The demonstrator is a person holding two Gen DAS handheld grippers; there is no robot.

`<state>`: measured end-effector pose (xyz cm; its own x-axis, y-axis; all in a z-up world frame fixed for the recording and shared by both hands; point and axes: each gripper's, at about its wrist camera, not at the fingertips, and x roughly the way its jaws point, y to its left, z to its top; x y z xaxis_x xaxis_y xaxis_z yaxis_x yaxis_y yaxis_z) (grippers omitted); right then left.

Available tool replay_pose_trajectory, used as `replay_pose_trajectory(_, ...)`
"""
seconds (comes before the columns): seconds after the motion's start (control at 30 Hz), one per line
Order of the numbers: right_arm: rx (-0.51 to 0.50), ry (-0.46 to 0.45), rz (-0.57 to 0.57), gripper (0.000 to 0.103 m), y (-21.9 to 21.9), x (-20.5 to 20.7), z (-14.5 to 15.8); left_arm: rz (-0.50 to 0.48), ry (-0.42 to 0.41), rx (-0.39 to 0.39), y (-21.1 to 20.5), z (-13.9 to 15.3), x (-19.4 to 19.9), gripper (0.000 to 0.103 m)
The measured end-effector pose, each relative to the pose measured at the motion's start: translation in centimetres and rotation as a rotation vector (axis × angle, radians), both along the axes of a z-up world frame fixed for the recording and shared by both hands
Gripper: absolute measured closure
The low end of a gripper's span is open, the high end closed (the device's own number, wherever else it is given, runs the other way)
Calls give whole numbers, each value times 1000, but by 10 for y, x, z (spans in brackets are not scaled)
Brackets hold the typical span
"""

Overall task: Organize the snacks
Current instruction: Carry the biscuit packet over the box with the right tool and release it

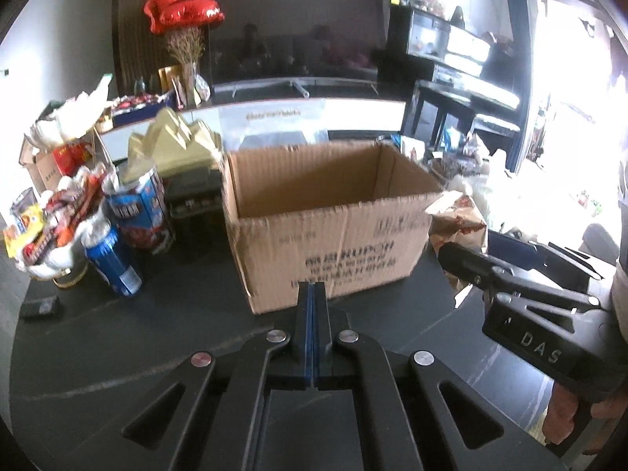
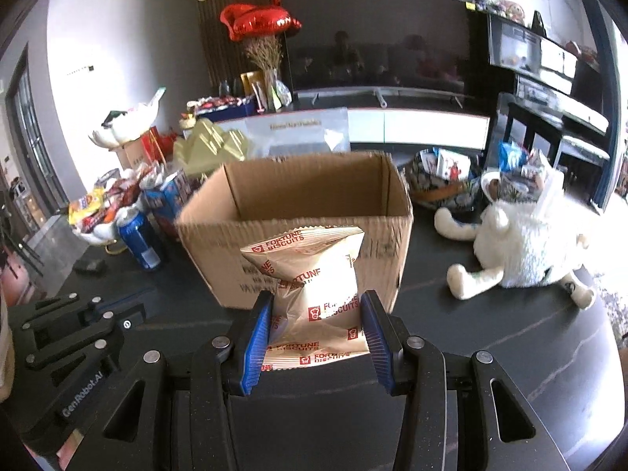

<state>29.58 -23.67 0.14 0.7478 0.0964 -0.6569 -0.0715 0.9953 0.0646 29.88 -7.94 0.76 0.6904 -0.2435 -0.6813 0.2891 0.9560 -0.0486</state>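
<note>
The right hand-held gripper (image 2: 316, 327) is seen partly closed, its blue pads pressed against both sides of a beige biscuit packet (image 2: 310, 290) printed "FORTUNE BISCUITS"; the packet is held upright above the dark worktop (image 2: 490, 333), just in front of the near wall of the cardboard box. The left hand-held gripper (image 1: 313, 333) is seen fully closed, its blue pads pressed together with nothing between them, low over the worktop and near the box's front. The cardboard box (image 1: 325, 219) is found open at the top, flaps up; no contents are seen in the visible part of its interior. To its left, a blue can (image 1: 112, 263) is seen leaning, beside a white dish piled with snack packets (image 1: 51, 227). To the right of the box, a white plush toy (image 2: 526, 243) is seen lying on the worktop. Beyond, a television (image 2: 376, 43) and red heart balloons (image 2: 259, 19) are noted.
</note>
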Motion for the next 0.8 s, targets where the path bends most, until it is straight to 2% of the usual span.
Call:
replay_pose_trajectory(0.2, 0, -26, 9, 57, 4, 13, 17, 2, -48, 14, 0, 22, 12, 101)
replay_pose_trajectory(0.37, 4, -27, 7, 57, 3, 34, 27, 2, -52, 1, 1, 34, 30, 101)
replay_pose_trajectory(0.8, 14, -43, -23, 57, 2, 88, 43, 22, -37, 6, 1, 43, 85, 101)
